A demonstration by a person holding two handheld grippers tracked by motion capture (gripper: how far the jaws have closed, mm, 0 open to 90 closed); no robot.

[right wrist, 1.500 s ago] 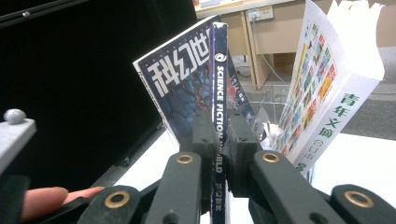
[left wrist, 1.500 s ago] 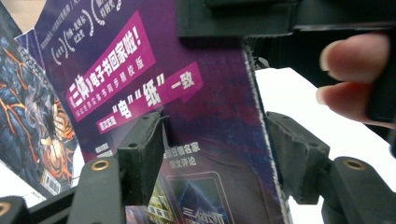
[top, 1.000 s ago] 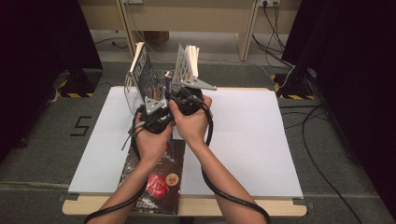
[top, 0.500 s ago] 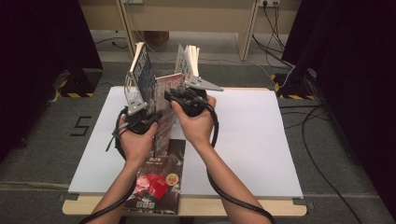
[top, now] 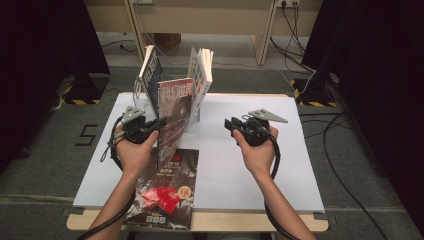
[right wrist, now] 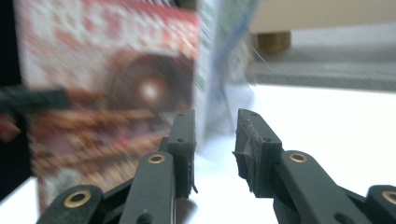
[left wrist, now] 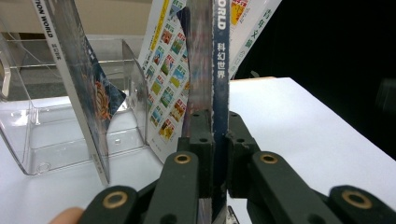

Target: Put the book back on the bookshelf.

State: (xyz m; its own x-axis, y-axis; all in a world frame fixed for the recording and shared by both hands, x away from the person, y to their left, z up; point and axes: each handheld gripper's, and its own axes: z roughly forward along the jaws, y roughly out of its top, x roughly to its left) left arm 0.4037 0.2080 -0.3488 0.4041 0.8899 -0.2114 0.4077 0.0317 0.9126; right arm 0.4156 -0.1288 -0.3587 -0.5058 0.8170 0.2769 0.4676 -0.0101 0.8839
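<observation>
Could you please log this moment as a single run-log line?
left tool: shut on magazine, upright | right tool: open, empty | clear rack: two magazines | table: one flat magazine

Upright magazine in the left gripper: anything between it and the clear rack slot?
Nothing visible blocks it. The left gripper holds the upright magazine just in front of the clear rack, between the two leaning magazines already there.

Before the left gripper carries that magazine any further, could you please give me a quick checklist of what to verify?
1. Left gripper shut on the upright magazine: ok.
2. Magazine held at its spine edge, upright: ok.
3. Right gripper open, holding nothing: ok.
4. Right gripper apart from the magazine: ok.
5. Magazine free of the clear stand: cannot tell.
6. Flat magazine overhanging the table's near edge: not ok.
</observation>
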